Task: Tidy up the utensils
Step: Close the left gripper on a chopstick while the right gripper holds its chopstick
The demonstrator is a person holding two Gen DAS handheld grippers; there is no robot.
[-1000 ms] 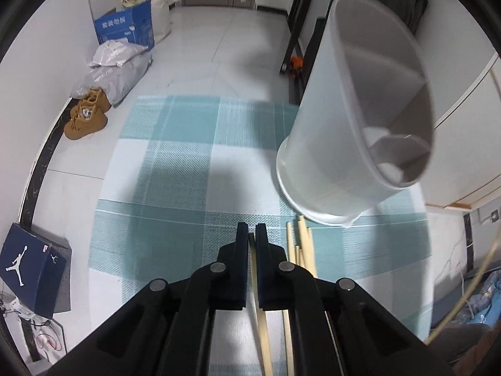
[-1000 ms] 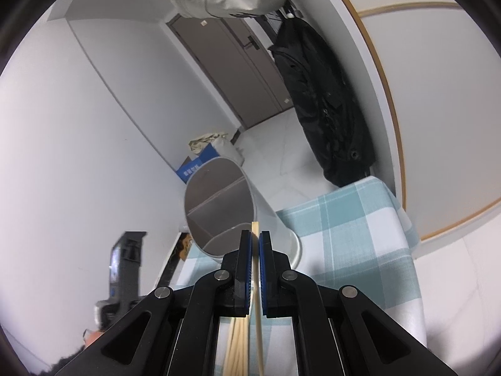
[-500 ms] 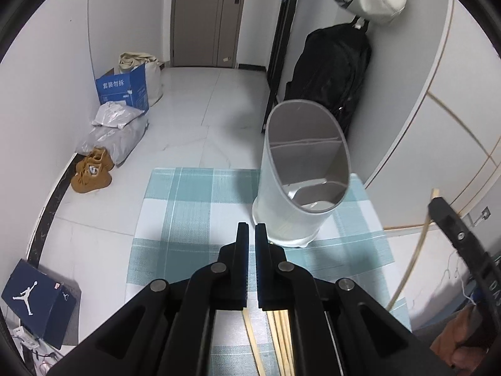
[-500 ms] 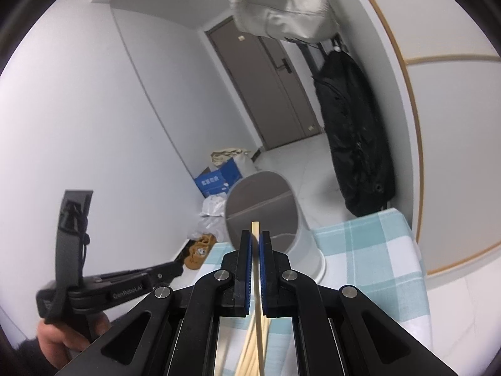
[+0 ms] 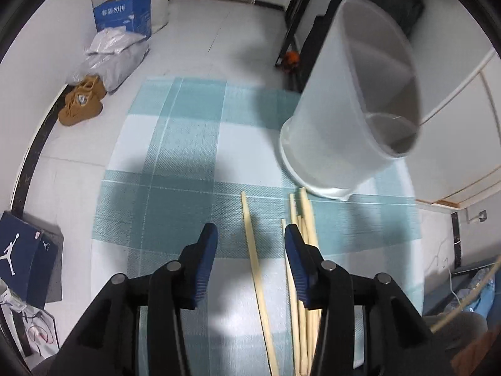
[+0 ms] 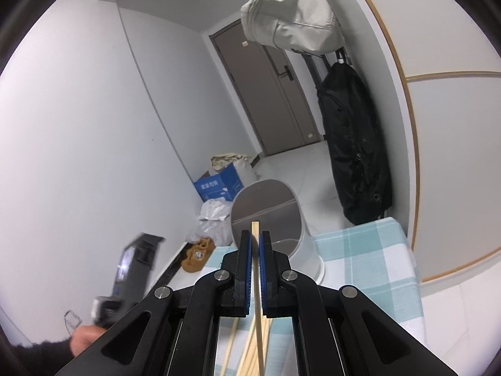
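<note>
Several chopsticks (image 5: 302, 250) lie before the white holder (image 5: 344, 119) on checked cloth (image 5: 175, 188).

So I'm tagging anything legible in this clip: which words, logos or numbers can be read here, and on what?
Blue cardboard box: white Chinese characters, too blurred to read for sure.
Dark blue shoebox: a white jumping-figure logo, no words.
Left claw's black body, seen from the right wrist: motion-blurred, nothing legible.
No numbers are readable.

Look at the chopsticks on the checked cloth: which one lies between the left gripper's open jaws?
The single chopstick lying apart, left of the bundle. It alone sits inside the left gripper; the bundled ones lie by its right finger.
</note>
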